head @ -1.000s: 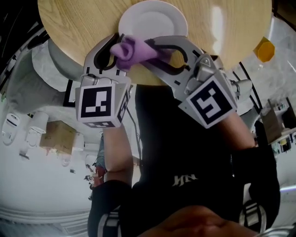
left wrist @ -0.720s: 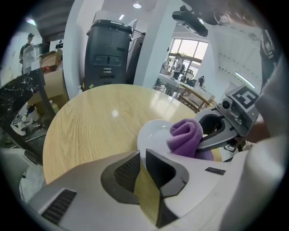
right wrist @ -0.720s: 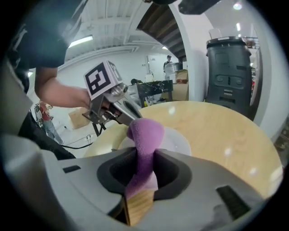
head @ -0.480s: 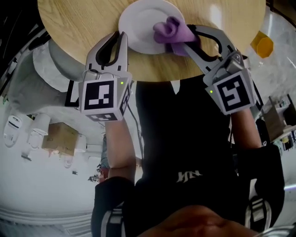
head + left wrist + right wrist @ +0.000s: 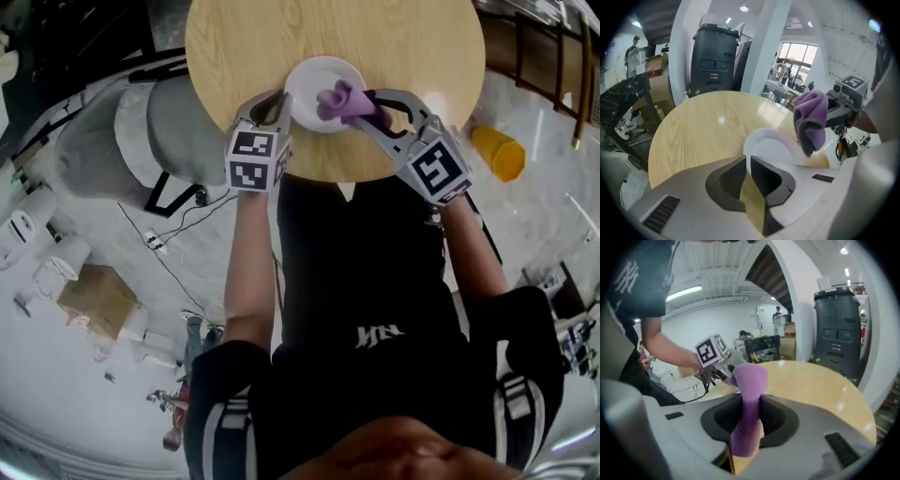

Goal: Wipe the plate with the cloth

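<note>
Swinging across from the near left rim, where both grippers met a second ago, the right gripper has carried the purple cloth over to the right side of the white plate. The head view has also drawn back, so the whole round table now shows. The left gripper has kept its place at the plate's near left edge.

The right gripper's own view shows its jaws clamped on the cloth. The purple fabric is pinched between them and stands up in a bunched fold past the tips. The left gripper's jaws are closing and stand nearly together, with the plate's near rim caught at their tips — a steadying pinch, as I read it, not a lift, since the plate lies flat on the table near its front edge.

From the left gripper view, the cloth hangs over the right part of the plate, with its lower end close to the far right rim. Whether it presses on the surface or hangs just above it cannot be told from these views.

The hand-over looks finished — one gripper has the cloth, the other has the plate. Wiping is either just starting or about to start. Most of the plate's face is bare and shows no visible dirt, so progress cannot be judged by how it looks. The next stroke probably needs the cloth pressed down and swept across the middle toward the left gripper. The thin pinch on the rim could slip if that push is hard.
</note>
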Available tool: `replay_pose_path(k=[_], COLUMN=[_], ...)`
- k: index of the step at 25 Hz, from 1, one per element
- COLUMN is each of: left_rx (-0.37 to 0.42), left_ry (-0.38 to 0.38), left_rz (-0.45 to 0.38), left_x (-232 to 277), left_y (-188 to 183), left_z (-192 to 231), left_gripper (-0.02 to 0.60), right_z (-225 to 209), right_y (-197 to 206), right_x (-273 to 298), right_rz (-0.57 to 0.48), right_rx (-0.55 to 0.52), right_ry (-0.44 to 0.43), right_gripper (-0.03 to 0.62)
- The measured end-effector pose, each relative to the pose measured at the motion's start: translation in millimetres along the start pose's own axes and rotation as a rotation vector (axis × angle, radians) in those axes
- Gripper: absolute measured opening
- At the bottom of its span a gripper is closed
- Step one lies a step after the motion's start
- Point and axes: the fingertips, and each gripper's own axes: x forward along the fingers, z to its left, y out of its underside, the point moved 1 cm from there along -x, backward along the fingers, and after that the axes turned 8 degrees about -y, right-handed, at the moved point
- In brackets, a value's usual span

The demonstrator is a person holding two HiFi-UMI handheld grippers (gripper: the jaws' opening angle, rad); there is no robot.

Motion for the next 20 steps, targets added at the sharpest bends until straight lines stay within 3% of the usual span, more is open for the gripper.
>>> replay_pose_path(k=[5,7,9,12,16,18,20], left_rx=[0.006,0.037,0.041,-0.048,-0.185,-0.197,-0.157], left_ry=[-0.028,-0.040,-0.028,-0.016,0.090,0.169,0.217], left_rz=[-0.154,-0.225,-0.289,-0.387,-0.607,-0.681,-0.713], left_x=[-31,-51,-81,-130,-203,-228,-246], left_y=[-36,-65,-86,-101,-127,-138,-142], left_z=[19,27,23,23,21,17,12], left_gripper=[0.022,0.006,0.006,0.005,0.005,0.005,0.005], right_z=[18,14,20,30,25,21,18], right_y=[-62,-88,-114,-154,-196,-209,-216], right_x=[-34,-49,-70,-109,-165,-200,-241], right_rz=[-0.182,-0.246,-0.307,-0.471,-0.741,-0.870,-1.005], right_rx=[-0.175,-0.255,-0.308,-0.321,-0.162,-0.141,-0.145], right_ry=[-0.257,-0.298,-0.309,-0.288,-0.266,-0.238,-0.166], right_gripper=[0.101,0.100,0.101,0.101,0.103,0.103,0.103])
